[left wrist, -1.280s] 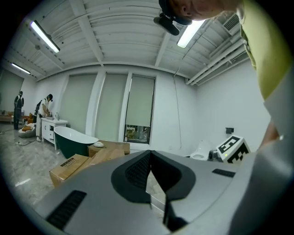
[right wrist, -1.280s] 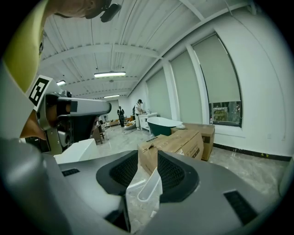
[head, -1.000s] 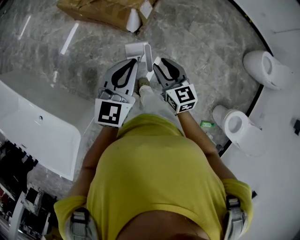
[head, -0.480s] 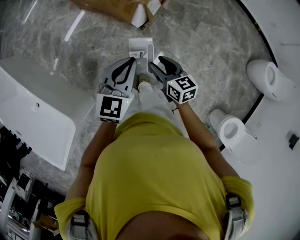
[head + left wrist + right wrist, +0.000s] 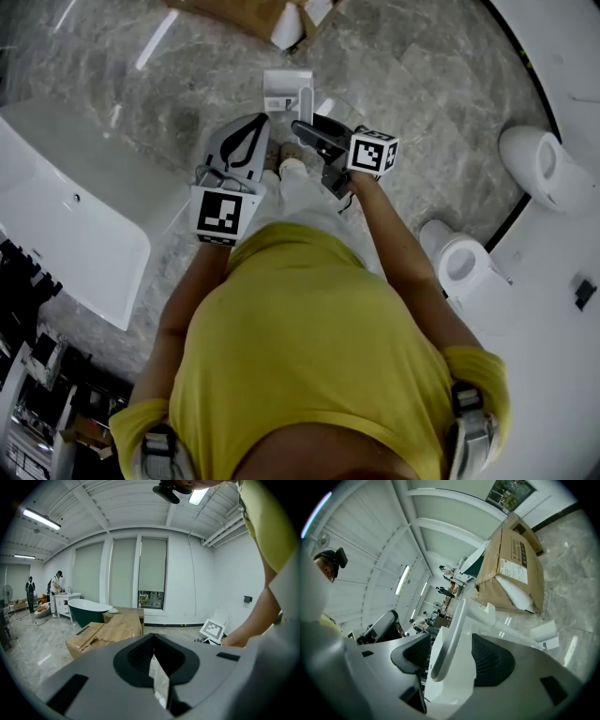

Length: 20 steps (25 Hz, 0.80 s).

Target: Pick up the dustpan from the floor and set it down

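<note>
A white dustpan point(image 5: 281, 89) stands on the grey marble floor just ahead of my feet, its handle point(image 5: 302, 101) pointing back toward me. My right gripper point(image 5: 302, 129) is turned on its side at the handle. In the right gripper view the white handle point(image 5: 454, 620) runs between the two dark pads of my right gripper point(image 5: 450, 641), whose jaws are opening and do not clamp it. My left gripper point(image 5: 262, 120) hovers just left of the dustpan with its jaws together and nothing in them. In its own view my left gripper point(image 5: 153, 638) shows only a thin light slit.
A torn cardboard box point(image 5: 253, 14) lies on the floor beyond the dustpan. A white bathtub point(image 5: 66, 225) stands on the left, and two toilets point(image 5: 544, 164) point(image 5: 464, 262) on the right. My shoe point(image 5: 286, 167) is between the grippers. People point(image 5: 56, 585) stand far off by a dark tub point(image 5: 86, 611).
My right gripper has rolled onto its side and closed in on the dustpan handle, and its jaws stand wider. Both grippers have sunk toward the floor; the dustpan has stayed put.
</note>
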{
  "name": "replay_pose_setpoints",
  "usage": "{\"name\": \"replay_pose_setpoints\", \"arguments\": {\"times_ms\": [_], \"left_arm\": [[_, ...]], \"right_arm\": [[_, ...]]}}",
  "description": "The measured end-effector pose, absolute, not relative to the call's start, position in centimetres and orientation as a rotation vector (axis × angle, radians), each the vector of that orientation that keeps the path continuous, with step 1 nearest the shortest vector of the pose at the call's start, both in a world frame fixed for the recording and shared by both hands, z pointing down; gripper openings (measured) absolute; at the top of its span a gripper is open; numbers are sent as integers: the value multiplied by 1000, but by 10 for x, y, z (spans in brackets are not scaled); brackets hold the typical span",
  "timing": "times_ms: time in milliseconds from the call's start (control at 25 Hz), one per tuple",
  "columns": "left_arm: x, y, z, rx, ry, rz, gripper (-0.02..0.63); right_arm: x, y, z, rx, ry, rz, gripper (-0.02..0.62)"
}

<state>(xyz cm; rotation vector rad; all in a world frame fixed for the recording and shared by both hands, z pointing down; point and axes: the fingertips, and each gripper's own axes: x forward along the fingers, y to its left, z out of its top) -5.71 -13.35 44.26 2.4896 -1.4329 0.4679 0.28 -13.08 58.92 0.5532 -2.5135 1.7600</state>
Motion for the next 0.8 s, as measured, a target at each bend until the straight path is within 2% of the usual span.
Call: {"name": "replay_pose_setpoints", "arguments": {"times_ms": [120,400,800], "left_arm": [[-57,-133,443,2482,-1429,466,2],[-58,-131,443,2497,-1422,482,2],[-62,-124,435,2517,-1419,459,2]], "right_arm": [[-3,-132,590,502,-2515,1782,270],[-12,-137,590,514,-2517,1765,142],[-20,-124,553,522,-2540,1802,130]]}}
